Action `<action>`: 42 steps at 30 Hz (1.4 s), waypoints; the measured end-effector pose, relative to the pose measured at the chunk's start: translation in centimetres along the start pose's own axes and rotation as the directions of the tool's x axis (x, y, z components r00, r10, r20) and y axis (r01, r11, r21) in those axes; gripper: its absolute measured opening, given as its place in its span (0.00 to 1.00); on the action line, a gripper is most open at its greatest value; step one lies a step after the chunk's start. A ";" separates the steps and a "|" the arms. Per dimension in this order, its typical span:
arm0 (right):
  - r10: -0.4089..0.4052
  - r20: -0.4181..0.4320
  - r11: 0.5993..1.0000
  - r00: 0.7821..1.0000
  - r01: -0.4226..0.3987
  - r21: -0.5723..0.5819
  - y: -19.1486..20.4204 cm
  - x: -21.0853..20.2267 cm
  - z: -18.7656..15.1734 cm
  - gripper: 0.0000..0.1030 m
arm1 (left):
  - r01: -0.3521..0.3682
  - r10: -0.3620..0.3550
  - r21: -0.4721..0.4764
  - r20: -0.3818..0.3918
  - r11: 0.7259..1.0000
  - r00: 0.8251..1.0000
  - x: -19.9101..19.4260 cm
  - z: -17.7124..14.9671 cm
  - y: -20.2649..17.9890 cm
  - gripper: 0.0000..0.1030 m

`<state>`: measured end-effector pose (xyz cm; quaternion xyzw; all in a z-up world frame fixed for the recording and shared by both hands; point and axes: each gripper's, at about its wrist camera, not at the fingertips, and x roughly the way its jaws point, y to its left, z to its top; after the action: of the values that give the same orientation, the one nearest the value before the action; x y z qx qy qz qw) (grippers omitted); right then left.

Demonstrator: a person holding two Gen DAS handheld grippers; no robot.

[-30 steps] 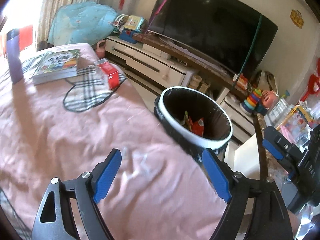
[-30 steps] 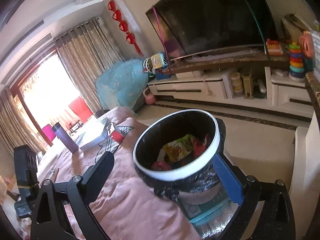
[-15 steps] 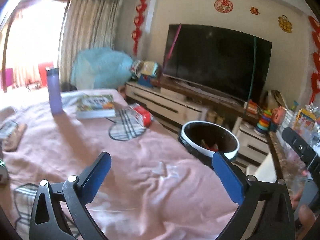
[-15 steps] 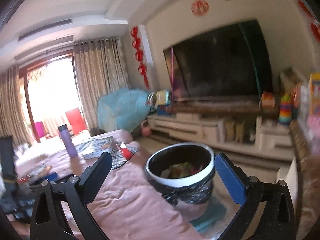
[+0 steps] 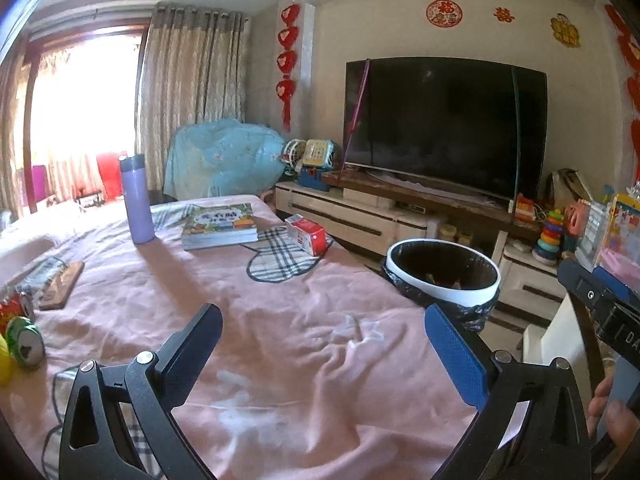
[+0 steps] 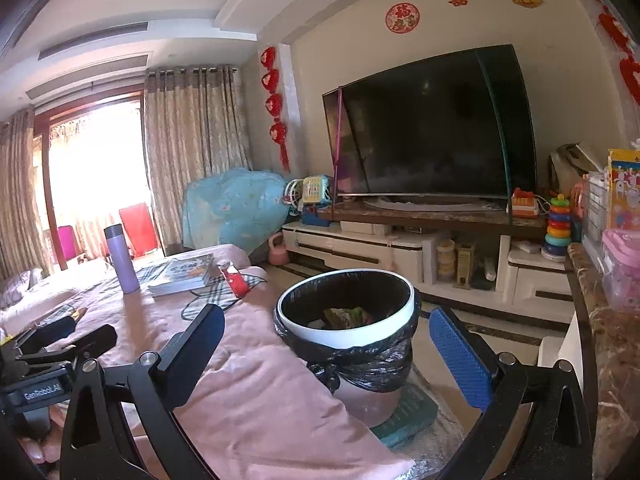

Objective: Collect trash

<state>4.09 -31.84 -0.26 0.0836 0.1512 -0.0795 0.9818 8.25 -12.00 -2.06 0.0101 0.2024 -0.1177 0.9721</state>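
left gripper (image 5: 324, 348): jaws fully apart, nothing between them, held over the pink cloth (image 5: 280, 340). right gripper (image 6: 326, 344): jaws wide apart, empty; the trash bin (image 6: 346, 320) shows between its fingers but beyond them, untouched. the bin has a white rim and a black liner, stands on the floor just beside the cloth's edge, and holds wrappers. on the cloth farther off: red carton (image 5: 306, 234) on a plaid mat (image 5: 280, 260), book (image 5: 220, 226), purple bottle (image 5: 136, 200). a green can (image 5: 24, 344) lies at the left edge.
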 end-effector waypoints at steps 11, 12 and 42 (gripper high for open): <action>-0.024 -0.030 0.999 0.999 0.023 -0.041 0.9 0.4 -0.5 1.00 | -0.041 0.041 0.023 0.008 0.999 0.999 0.3 -0.8 0.2 0.99; -0.025 -0.032 0.999 0.999 0.024 -0.042 0.9 0.4 -0.5 1.00 | -0.041 0.041 0.022 0.009 0.999 0.999 0.3 -0.7 0.1 0.99; 0.014 0.000 0.999 1.000 -0.014 -0.042 1.1 -0.3 -0.4 1.00 | -0.032 0.030 0.038 0.048 0.999 0.998 -0.1 -1.3 -0.1 0.99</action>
<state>3.92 -30.68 -0.40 0.0638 0.1520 -0.0696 0.9839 7.66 -11.99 -3.23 0.0295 0.1767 -0.1067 0.9780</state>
